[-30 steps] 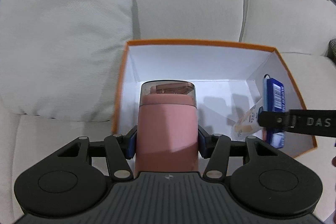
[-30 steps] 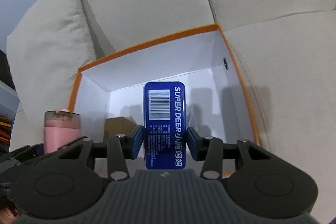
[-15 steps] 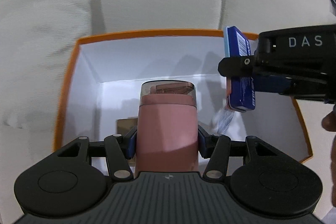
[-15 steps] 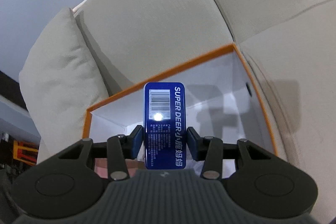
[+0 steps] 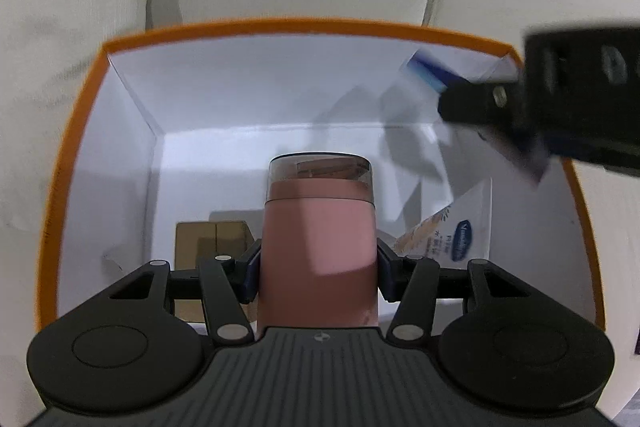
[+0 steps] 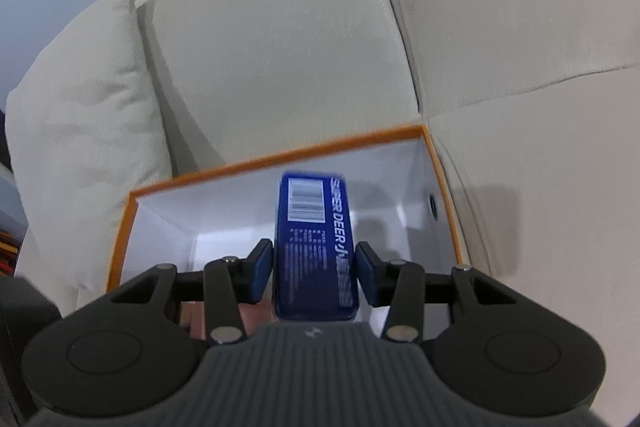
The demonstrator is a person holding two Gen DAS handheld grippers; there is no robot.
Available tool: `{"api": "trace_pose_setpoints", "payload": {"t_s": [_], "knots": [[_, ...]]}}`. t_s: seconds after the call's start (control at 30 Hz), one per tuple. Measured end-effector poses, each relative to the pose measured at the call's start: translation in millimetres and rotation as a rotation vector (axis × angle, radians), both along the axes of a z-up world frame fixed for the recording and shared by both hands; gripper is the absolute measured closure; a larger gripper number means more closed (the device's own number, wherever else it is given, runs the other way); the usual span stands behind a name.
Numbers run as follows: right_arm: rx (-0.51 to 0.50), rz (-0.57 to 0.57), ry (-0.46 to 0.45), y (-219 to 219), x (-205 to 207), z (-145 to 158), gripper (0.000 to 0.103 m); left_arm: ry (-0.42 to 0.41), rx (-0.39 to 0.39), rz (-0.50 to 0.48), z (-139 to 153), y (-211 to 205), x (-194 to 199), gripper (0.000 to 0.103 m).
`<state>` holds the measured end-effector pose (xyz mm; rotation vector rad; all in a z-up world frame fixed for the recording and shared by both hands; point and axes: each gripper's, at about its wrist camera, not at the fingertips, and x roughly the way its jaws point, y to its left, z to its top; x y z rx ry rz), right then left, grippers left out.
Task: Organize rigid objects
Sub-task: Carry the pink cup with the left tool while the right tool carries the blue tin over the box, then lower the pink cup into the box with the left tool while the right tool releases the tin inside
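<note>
The left gripper (image 5: 318, 267) pointed steeply down into the orange-rimmed box (image 5: 256, 27), its two fingers clamped on the sides of a pink tumbler (image 5: 318, 247) with a clear lid. The tumbler stood straight out between the fingers, over the middle of the box's white floor. Beneath it, toward the box's left wall, lay a small brown carton (image 5: 210, 239); toward the right wall a white tube (image 5: 452, 235) with a blue logo leaned. The right gripper (image 6: 314, 273) came in over the box's right side, tilted down less steeply, and appeared blurred in the left wrist view. Its fingers were closed on the long edges of a dark blue tin (image 6: 314, 247) printed with a barcode and white lettering, which ran forward between them. The tin hung above the box's interior, its far end short of the back wall. The box sat on a beige sofa (image 6: 300, 27), its back rim close to the back cushions.
</note>
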<state>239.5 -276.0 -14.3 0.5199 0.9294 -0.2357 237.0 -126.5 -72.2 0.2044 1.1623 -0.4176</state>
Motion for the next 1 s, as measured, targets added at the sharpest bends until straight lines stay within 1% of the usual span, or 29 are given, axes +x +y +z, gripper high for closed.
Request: {"api": "trace_pose_setpoints", "payload": {"t_s": [0.13, 0.23, 0.3, 0.53, 0.63, 0.73, 0.77, 1.0], "knots": [[0.002, -0.008, 0.029, -6, 19, -24, 0.058, 0.029, 0.012, 0.010, -12, -1, 4, 0.041], [-0.013, 0.009, 0.068, -6, 28, -41, 0.058, 0.014, 0.032, -0.004, -17, -3, 3, 0.041], [-0.017, 0.006, 0.075, -7, 29, -51, 0.058, 0.029, 0.029, -0.005, -17, -5, 4, 0.041], [-0.051, 0.007, 0.077, -7, 40, -55, 0.058, 0.040, 0.067, 0.001, -21, -9, 5, 0.041], [-0.033, 0.004, 0.074, -9, 42, -59, 0.058, 0.044, 0.074, 0.010, -22, -14, 11, 0.041], [-0.022, 0.009, 0.084, -7, 45, -65, 0.058, 0.050, 0.087, 0.016, -21, -18, 10, 0.041], [-0.020, 0.005, 0.082, -7, 44, -66, 0.058, 0.052, 0.088, 0.017, -15, -20, 5, 0.041], [-0.004, 0.001, 0.089, -7, 47, -70, 0.056, 0.075, 0.109, 0.011, -17, -25, 4, 0.041]]}}
